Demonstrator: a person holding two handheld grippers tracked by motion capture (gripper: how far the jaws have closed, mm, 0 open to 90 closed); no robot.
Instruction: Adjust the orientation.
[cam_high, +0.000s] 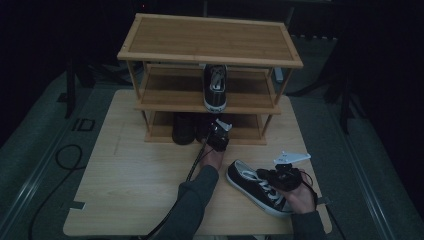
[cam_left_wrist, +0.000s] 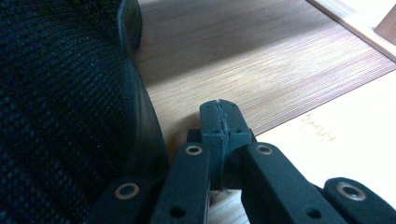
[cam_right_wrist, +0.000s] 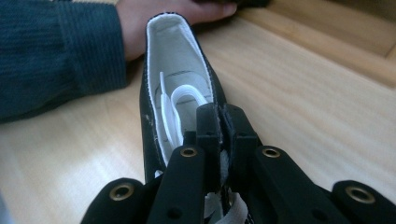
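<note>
A black low sneaker with white laces and sole (cam_high: 250, 185) lies on the table at the front right. My right gripper (cam_high: 280, 176) is over its laced part. In the right gripper view the jaws (cam_right_wrist: 225, 114) are pressed together on the sneaker (cam_right_wrist: 177, 60) at its tongue and laces. My left gripper (cam_high: 213, 128) reaches to the rack's bottom shelf beside two dark shoes (cam_high: 183, 129). In the left gripper view its jaws (cam_left_wrist: 220, 109) are shut with nothing between them, right next to a dark fabric shoe (cam_left_wrist: 60, 93).
A three-tier wooden shoe rack (cam_high: 210, 37) stands at the table's far side. A matching sneaker (cam_high: 215, 87) sits on its middle shelf. The light wooden table (cam_high: 135, 175) has bare room at the left. The left sleeve (cam_right_wrist: 56, 51) lies near the held sneaker's heel.
</note>
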